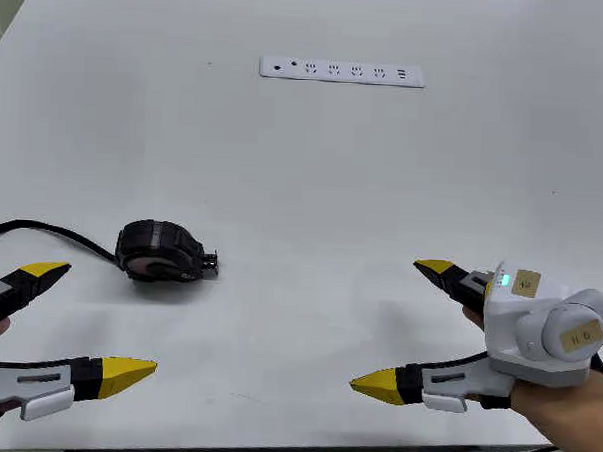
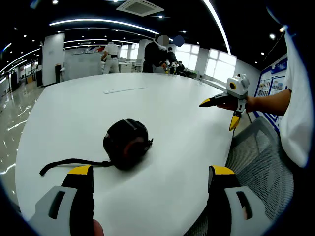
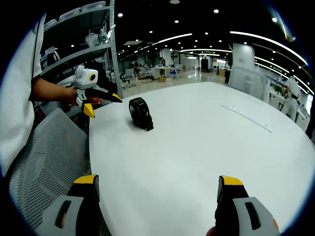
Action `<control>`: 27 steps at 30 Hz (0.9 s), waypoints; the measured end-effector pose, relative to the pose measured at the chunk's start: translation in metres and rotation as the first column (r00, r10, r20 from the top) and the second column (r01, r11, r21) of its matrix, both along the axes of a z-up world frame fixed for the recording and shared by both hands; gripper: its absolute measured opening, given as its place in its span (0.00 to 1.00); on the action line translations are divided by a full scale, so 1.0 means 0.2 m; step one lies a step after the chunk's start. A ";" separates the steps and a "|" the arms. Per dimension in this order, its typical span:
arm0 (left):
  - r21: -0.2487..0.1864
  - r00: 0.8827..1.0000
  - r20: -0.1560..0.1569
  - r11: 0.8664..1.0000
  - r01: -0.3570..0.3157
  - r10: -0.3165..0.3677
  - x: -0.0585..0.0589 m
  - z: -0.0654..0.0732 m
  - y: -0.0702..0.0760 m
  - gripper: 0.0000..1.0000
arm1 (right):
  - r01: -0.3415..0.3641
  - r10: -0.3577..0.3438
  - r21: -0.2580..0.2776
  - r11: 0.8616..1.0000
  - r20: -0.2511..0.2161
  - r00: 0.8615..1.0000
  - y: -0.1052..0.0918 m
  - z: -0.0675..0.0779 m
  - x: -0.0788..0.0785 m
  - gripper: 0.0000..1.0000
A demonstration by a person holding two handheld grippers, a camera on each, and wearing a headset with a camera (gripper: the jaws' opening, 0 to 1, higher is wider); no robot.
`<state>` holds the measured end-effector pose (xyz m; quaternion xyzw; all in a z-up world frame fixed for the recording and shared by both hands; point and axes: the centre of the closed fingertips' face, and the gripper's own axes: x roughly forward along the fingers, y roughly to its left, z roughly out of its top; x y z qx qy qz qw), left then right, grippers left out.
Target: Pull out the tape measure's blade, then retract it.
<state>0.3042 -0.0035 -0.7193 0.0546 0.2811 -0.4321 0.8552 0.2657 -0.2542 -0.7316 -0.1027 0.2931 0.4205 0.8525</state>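
Note:
A black tape measure (image 1: pixel 158 251) lies on the white table (image 1: pixel 315 157), its blade tip pointing right and a black wrist strap (image 1: pixel 43 231) trailing to the left. My left gripper (image 1: pixel 72 321) is open at the near left edge, just short of the tape measure (image 2: pixel 126 143). My right gripper (image 1: pixel 409 326) is open at the near right, well clear of the tape measure (image 3: pixel 140 113). Nothing is between either gripper's yellow-tipped fingers. The other gripper (image 2: pixel 226 105) shows across the table in the left gripper view, and the other gripper (image 3: pixel 96 96) in the right gripper view.
A white power strip (image 1: pixel 341 72) lies flat at the far middle of the table. The table's near edge runs just under both grippers. A mesh chair (image 3: pixel 44 162) stands beside the table. People (image 2: pixel 160 49) stand in the background beyond the far end.

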 end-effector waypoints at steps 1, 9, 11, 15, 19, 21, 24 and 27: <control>0.000 1.000 0.000 1.000 0.000 0.000 0.00 0.00 0.00 0.94 | 0.000 0.000 0.001 1.000 -0.001 1.000 0.00 0.00 0.00 0.99; 0.001 1.000 0.001 1.000 0.002 -0.002 0.01 0.00 0.00 0.94 | 0.000 0.000 -0.003 1.000 -0.006 1.000 0.00 0.00 0.00 0.98; 0.002 1.000 0.001 1.000 0.002 -0.002 0.01 0.00 0.00 0.94 | 0.000 0.000 -0.003 1.000 -0.006 1.000 0.00 -0.01 0.00 0.98; 0.002 1.000 0.001 1.000 0.003 -0.003 0.01 0.00 0.00 0.94 | -0.001 0.001 -0.003 1.000 -0.008 1.000 0.00 -0.01 0.00 0.98; 0.001 1.000 0.002 1.000 0.003 -0.003 0.01 0.00 -0.01 0.94 | -0.002 0.002 -0.007 1.000 -0.009 1.000 -0.01 -0.01 -0.01 0.98; 0.001 1.000 0.001 1.000 0.004 -0.004 0.01 0.00 -0.01 0.94 | -0.002 0.002 -0.009 1.000 -0.009 1.000 -0.01 -0.01 -0.01 0.98; 0.002 1.000 0.001 1.000 0.004 -0.004 0.01 0.00 -0.01 0.94 | -0.002 0.001 -0.008 1.000 -0.011 1.000 -0.01 -0.01 -0.01 0.98; 0.004 1.000 0.002 1.000 0.006 -0.006 0.01 0.00 -0.01 0.94 | -0.004 0.004 -0.008 1.000 -0.013 1.000 -0.01 -0.02 -0.01 0.98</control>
